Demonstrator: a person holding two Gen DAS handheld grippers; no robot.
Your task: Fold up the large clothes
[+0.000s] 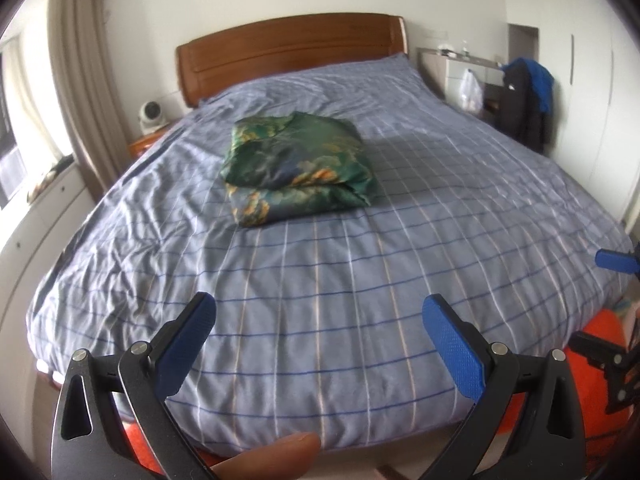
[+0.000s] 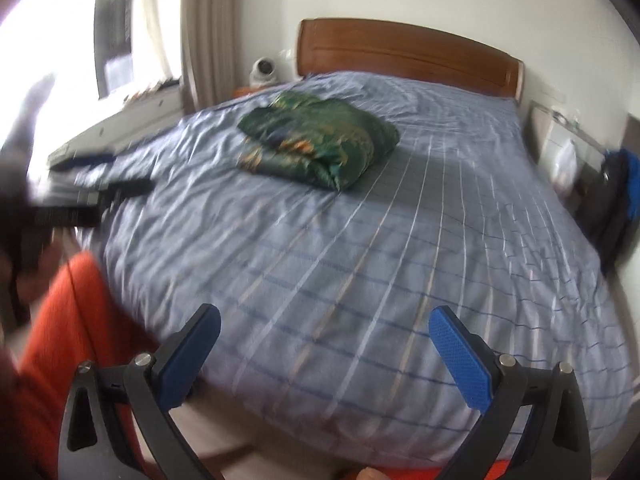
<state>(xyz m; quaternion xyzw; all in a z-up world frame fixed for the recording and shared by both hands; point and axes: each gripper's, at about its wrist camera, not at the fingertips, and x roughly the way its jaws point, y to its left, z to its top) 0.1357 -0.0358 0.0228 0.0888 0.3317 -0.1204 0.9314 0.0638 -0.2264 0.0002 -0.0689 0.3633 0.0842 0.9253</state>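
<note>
A green patterned garment lies folded into a thick bundle on the middle of the bed, nearer the headboard. The right wrist view shows the same folded garment left of the bed's centre. My left gripper hovers open over the foot of the bed, well short of the bundle, nothing between its blue pads. My right gripper is open too, empty, above the foot end. The right gripper's tip shows at the left view's right edge; the left gripper blurs at the right view's left.
A wooden headboard backs the bed. A nightstand with a small white fan stands left, curtains and a window ledge beyond. A chair draped with dark and blue clothes stands right. An orange sleeve is near the foot.
</note>
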